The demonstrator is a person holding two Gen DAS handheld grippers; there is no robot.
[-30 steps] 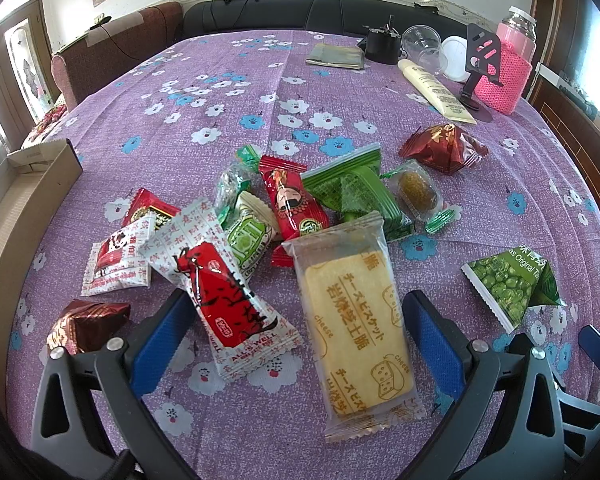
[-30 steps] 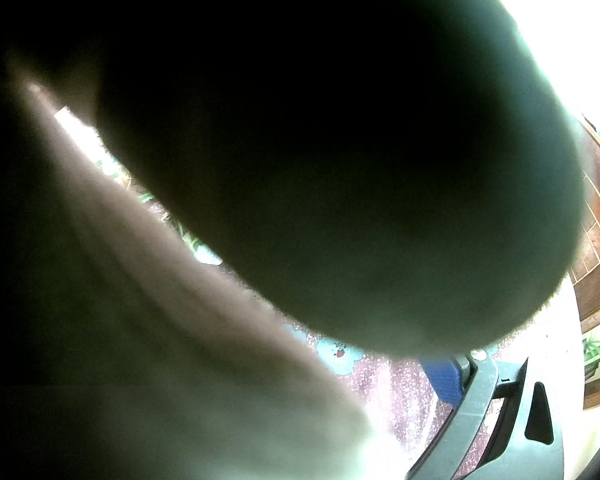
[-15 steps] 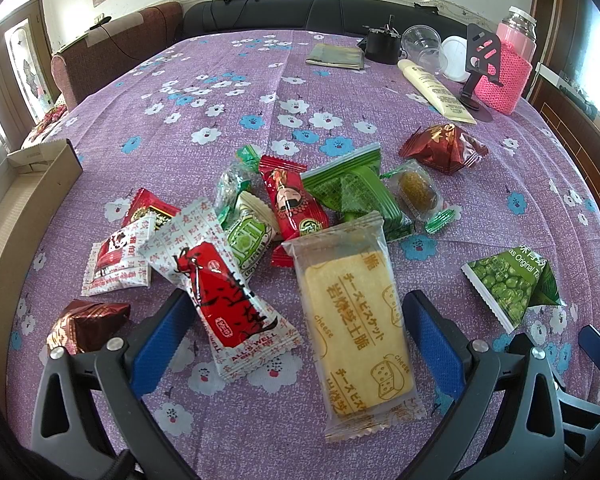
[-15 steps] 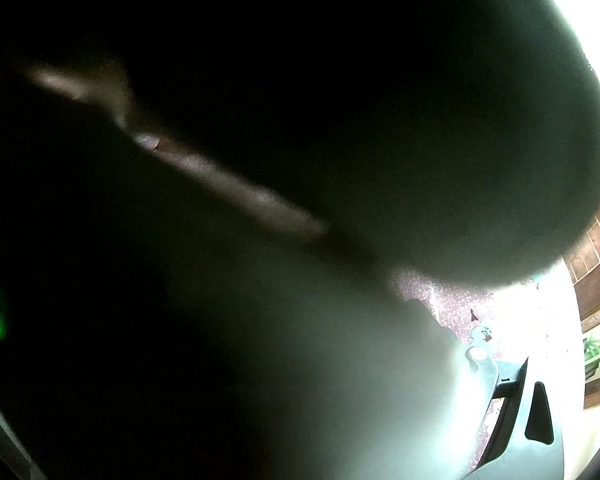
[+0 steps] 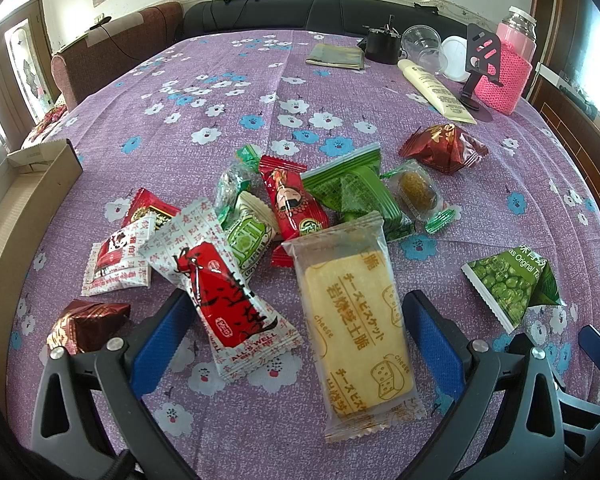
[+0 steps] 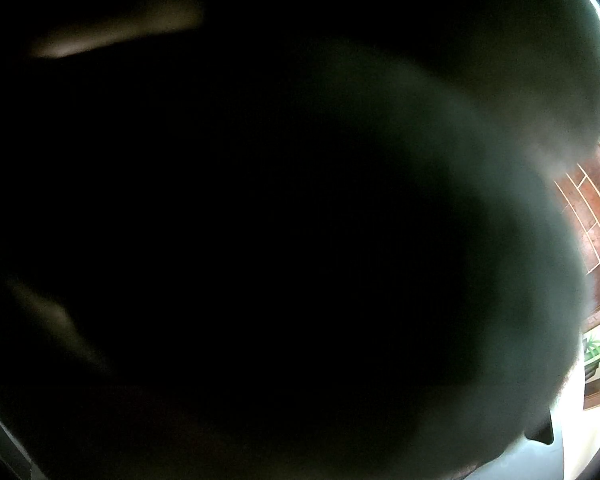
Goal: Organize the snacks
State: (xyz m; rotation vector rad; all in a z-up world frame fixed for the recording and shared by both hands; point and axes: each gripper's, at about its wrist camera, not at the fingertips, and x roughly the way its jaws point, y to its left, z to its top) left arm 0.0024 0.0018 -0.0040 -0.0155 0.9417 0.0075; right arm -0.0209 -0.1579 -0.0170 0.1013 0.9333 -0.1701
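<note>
Right wrist view: almost wholly blocked by a dark blurred mass against the lens; right gripper state cannot be told there. Left gripper (image 5: 296,340): blue-padded fingers (image 5: 158,342) spread wide, low over the near edge of the purple floral tablecloth (image 5: 204,92), holding nothing. Between them: cheese biscuit packet (image 5: 356,324) and red-and-white wrapper (image 5: 220,300). Beyond: heaped snacks; green pea packet (image 5: 508,284) right; cardboard box (image 5: 24,196), cut off, at left edge. Far corner: pink bottle (image 5: 508,68).
</note>
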